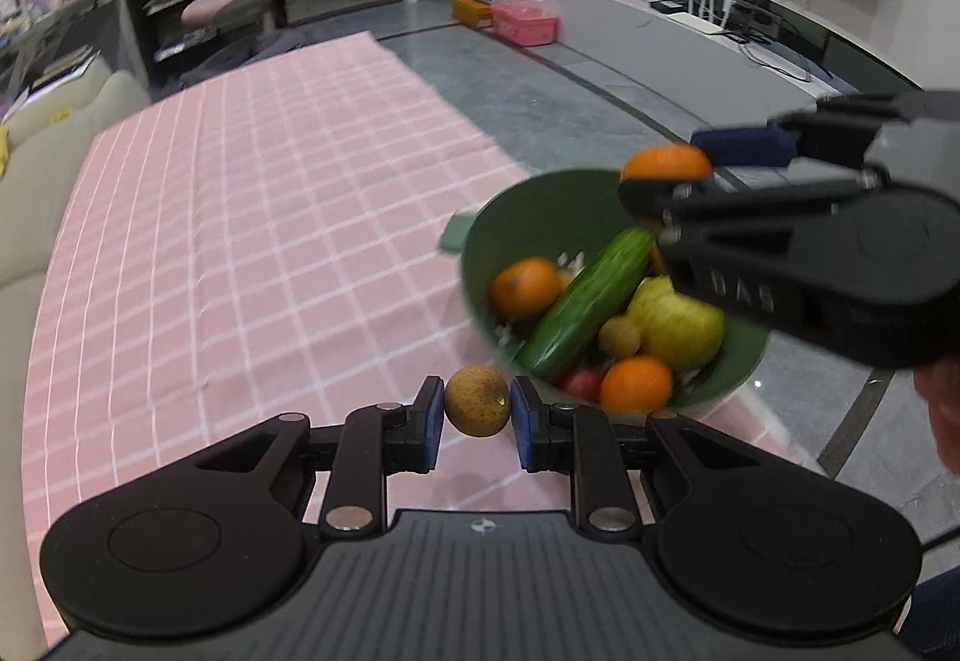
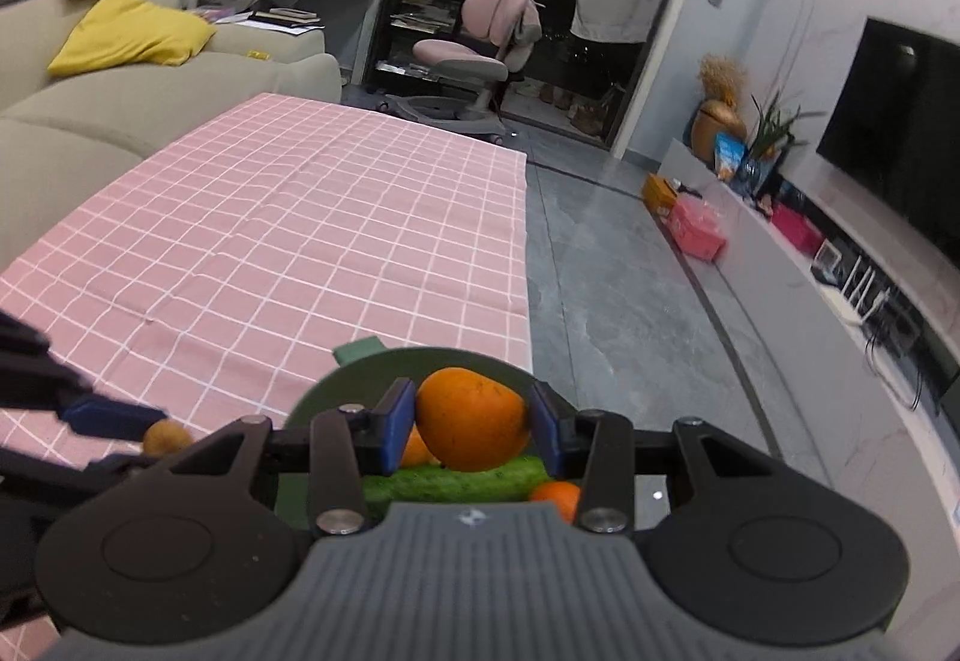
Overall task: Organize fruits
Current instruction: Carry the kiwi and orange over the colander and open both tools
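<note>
Gripping brown fruit (image 1: 477,401) and orange (image 2: 471,419), both hand-held grippers over pink checked tablecloth (image 1: 252,217).

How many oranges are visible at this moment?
3: one held in the right gripper above the bowl, two in the bowl, on its left and at its front. Others may be hidden.

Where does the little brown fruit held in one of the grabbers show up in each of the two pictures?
Left wrist view: the small brown fruit sits low in the centre, clamped in the left gripper.
Right wrist view: the same fruit peeks in at lower left, partly hidden behind the right gripper's body.
Shared landmark: the green bowl, beside it in both views.
</note>
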The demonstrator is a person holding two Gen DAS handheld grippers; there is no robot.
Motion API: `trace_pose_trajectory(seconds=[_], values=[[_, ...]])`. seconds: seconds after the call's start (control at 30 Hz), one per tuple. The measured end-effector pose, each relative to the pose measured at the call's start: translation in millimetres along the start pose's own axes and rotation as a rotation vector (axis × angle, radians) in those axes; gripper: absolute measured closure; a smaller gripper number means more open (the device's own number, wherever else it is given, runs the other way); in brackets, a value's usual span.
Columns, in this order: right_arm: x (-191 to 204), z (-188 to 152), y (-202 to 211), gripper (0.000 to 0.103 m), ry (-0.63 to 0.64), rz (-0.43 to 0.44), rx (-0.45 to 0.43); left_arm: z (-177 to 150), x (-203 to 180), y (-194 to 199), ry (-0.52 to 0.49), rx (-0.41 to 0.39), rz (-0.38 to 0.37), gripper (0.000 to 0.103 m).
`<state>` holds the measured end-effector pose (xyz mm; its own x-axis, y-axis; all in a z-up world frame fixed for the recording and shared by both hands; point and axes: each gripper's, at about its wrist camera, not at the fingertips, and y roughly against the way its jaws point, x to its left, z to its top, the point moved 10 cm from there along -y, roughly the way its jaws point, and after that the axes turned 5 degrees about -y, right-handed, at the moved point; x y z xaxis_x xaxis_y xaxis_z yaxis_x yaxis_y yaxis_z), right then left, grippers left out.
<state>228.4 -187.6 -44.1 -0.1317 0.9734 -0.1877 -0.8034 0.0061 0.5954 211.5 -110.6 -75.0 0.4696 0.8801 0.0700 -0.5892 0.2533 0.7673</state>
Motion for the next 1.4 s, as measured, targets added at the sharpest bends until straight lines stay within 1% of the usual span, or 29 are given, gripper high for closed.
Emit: trace_pose_trajectory(seconds=[0.17,0.23,0.33,0.47,0.57,0.67,0.83,1.03,1.33,1.4], values=[[-24.4,-3.4,-3.9,0.064,-0.058,0.015,0.009,13.1,-19.0,-12.3,-0.034,-0.006,-0.002,0.077],[-30.8,-1.8,-8.7,0.064,-0.076,0.035,0.011,16.2,-25.7,-22.1,-0.04,0.0,-0.007,0.077],[-41.3,2.3,-24.1,0.064,-0.147,0.105,0.039,23.9,-33.4,-37.8,-0.06,0.008,-0.009,0.077],[-55.7,0.3,-55.1,0.064,-0.281,0.216,0.123,28.0,-40.7,-57.7,-0.091,0.042,-0.014,0.077],[-58.8,-1.3,-76.1,0.064,-0.335,0.261,0.17,23.2,-44.3,-71.2,-0.117,0.085,-0.013,0.077],[-54.7,1.0,-90.7,0.064,-0.359,0.292,0.188,19.6,-44.2,-81.4,-0.115,0.117,-0.018,0.077],[-40.4,2.0,-113.5,0.064,-0.327,0.286,0.209,14.4,-40.1,-87.2,-0.125,0.142,-0.013,0.077],[-31.2,-9.8,-141.3,0.064,-0.267,0.249,0.24,14.4,-30.9,-92.1,-0.103,0.166,-0.028,0.077],[-22.6,-26.4,-160.0,0.064,-0.217,0.225,0.283,15.2,-23.4,-99.0,-0.087,0.177,-0.036,0.077],[-22.6,-27.7,-162.6,0.063,-0.213,0.22,0.277,15.9,-24.8,-100.2,-0.084,0.18,-0.033,0.077]])
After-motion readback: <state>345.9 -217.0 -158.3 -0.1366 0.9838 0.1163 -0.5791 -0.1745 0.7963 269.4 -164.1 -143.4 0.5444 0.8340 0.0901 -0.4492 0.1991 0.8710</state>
